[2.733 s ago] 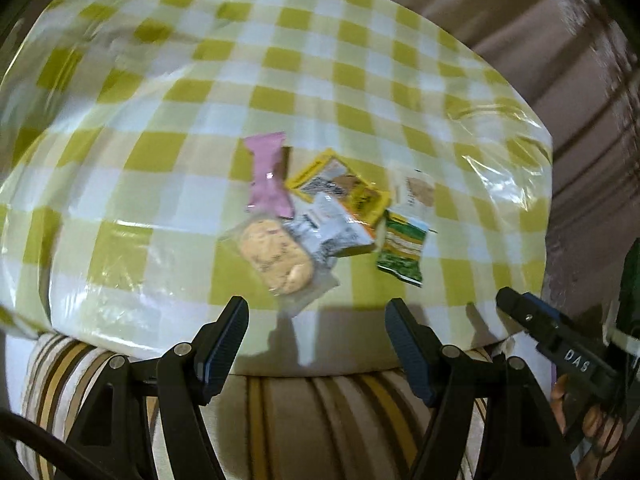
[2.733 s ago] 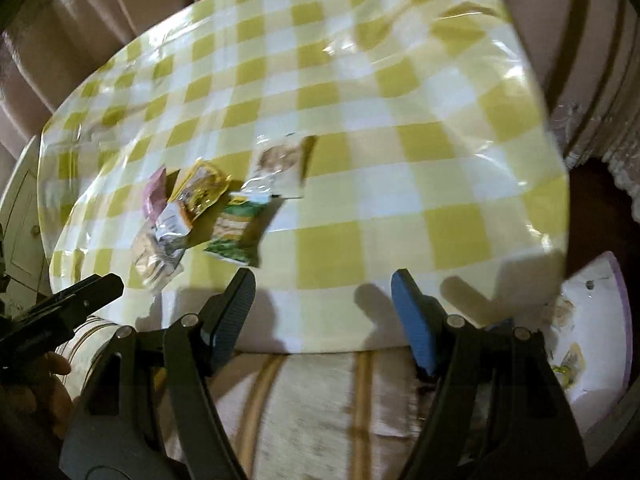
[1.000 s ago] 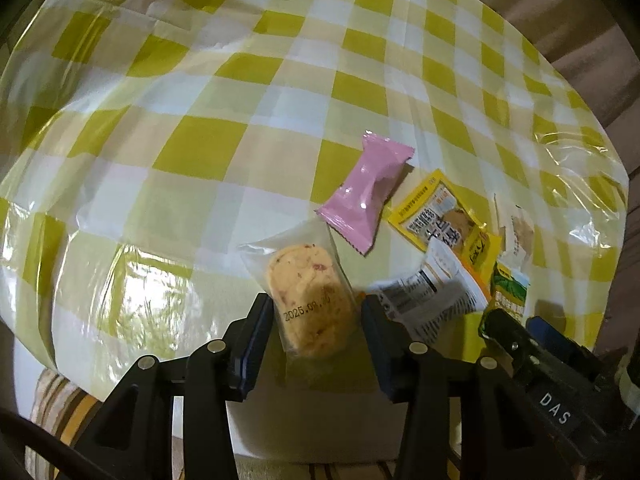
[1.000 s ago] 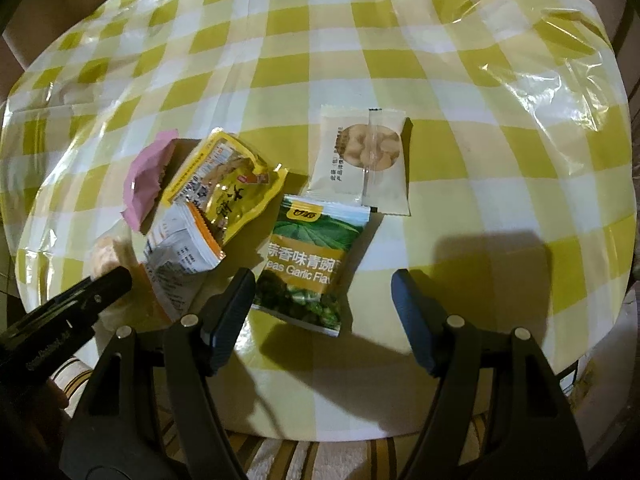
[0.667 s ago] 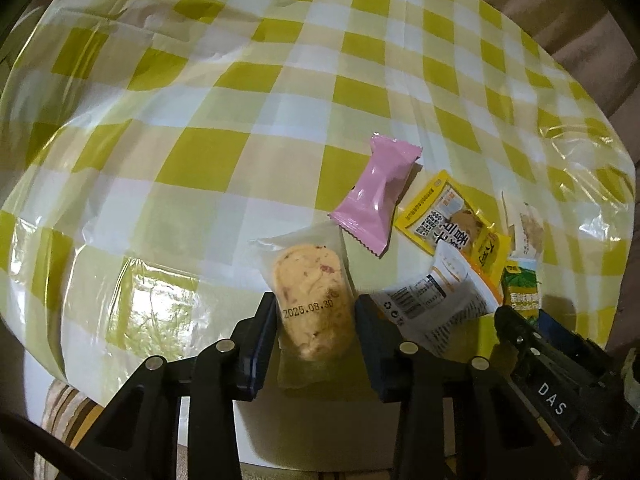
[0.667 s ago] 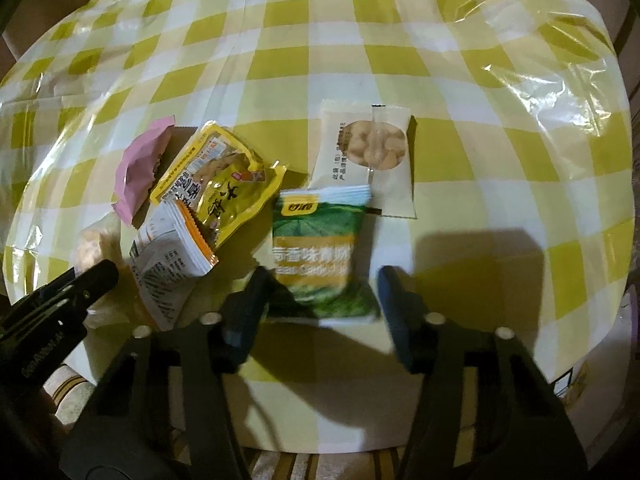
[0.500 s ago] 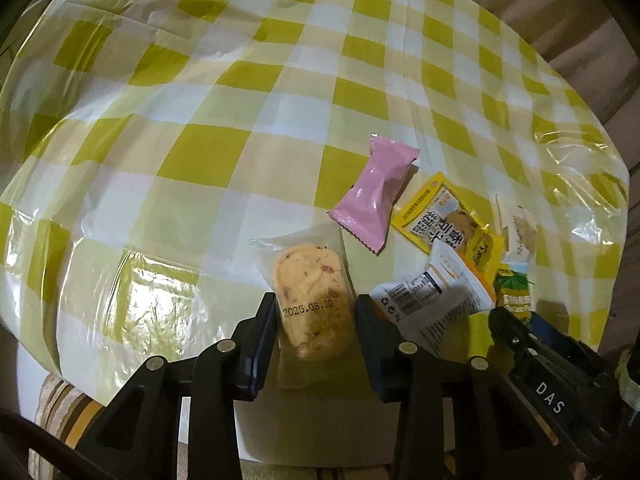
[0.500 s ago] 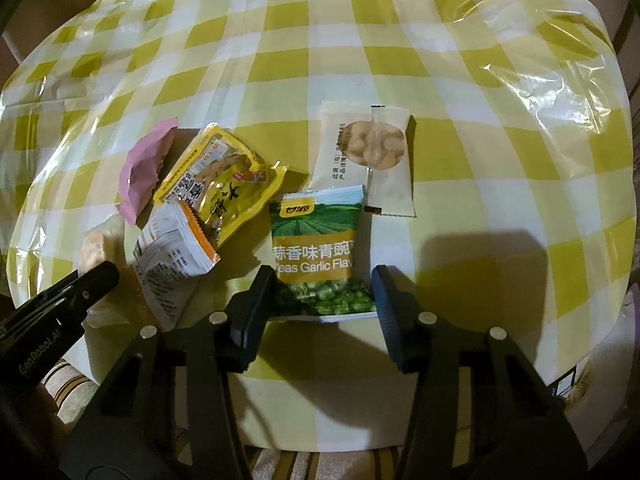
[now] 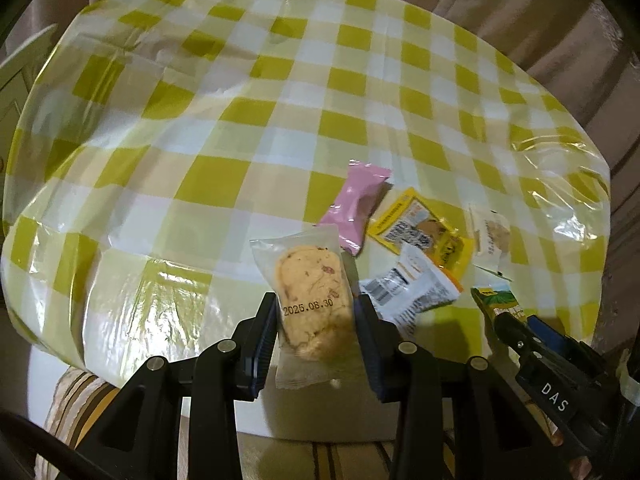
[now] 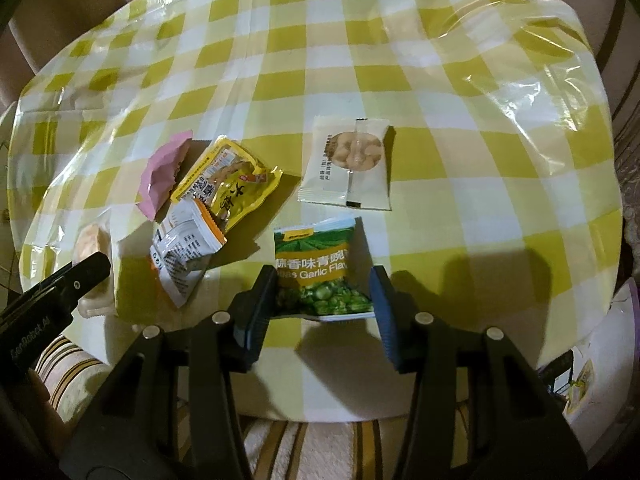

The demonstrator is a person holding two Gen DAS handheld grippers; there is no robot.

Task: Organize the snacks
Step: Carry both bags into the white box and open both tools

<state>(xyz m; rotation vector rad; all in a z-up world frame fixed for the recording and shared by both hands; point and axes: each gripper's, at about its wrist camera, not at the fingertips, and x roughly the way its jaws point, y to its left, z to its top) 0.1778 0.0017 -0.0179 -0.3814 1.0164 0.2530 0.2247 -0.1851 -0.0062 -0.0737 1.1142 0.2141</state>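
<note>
In the left wrist view, our left gripper [image 9: 315, 322] is clenched on the cookie [image 9: 311, 300], its clear wrapper pinched at mid-height and held above the table [image 9: 224, 128] edge. We should keep the squeeze light so the cookie does not crack.

In the right wrist view, our right gripper [image 10: 322, 294] grasps the peas [image 10: 320, 272] by the bag's lower sides, just off the cloth. The pink pack [image 10: 162, 176], yellow pack [image 10: 228, 184] and white pack [image 10: 346, 162] lie beyond; we carry clear of them.
</note>
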